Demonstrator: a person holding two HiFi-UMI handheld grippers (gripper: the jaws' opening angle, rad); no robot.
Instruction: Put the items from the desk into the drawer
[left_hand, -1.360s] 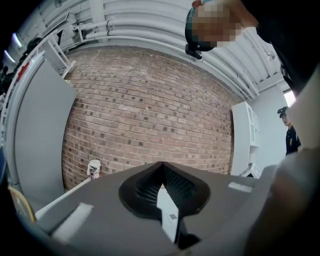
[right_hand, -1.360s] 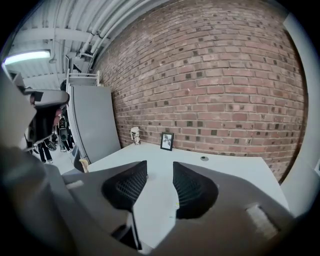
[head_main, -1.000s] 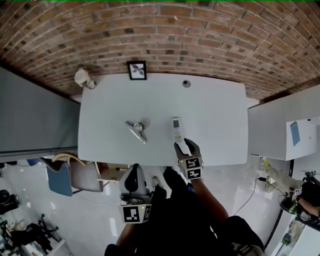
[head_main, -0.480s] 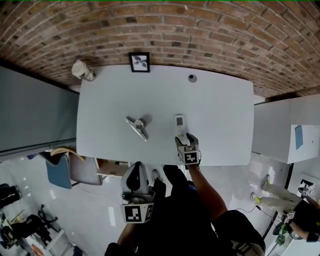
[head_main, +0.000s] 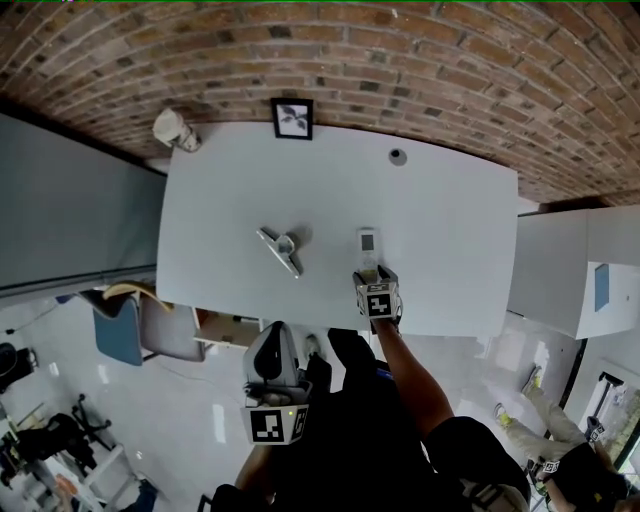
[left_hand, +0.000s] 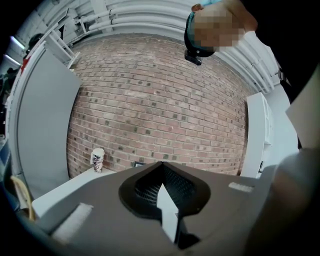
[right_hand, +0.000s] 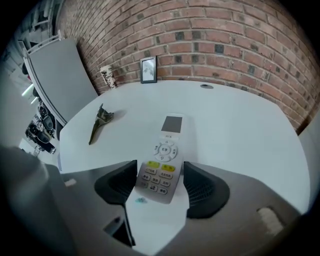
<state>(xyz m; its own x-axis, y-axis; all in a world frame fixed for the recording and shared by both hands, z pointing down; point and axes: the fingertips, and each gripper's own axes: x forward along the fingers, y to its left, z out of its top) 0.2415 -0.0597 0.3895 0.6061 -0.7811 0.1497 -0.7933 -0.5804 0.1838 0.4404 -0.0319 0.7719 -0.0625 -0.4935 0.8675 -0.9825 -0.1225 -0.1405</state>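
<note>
A white remote control (head_main: 367, 244) lies lengthwise on the white desk (head_main: 440, 230), near the front edge. My right gripper (head_main: 369, 274) reaches over that edge and is shut on the remote's near end (right_hand: 161, 170), one pad against each long side. The remote still rests on the desk. A grey metal folding tool (head_main: 281, 248) lies to the remote's left (right_hand: 99, 123). My left gripper (head_main: 271, 340) hangs below the desk front by my body, shut and empty (left_hand: 162, 181), pointing at the brick wall.
At the desk's back stand a framed picture (head_main: 292, 117) and a paper cup (head_main: 172, 128); a round cable hole (head_main: 398, 156) is back right. A wooden drawer (head_main: 226, 329) shows under the front left edge, next to a blue chair (head_main: 120, 335). A white cabinet (head_main: 570, 270) stands right.
My right gripper moved forward over the desk edge and its jaws came around the remote's near end and closed on it. The left gripper stayed put.
</note>
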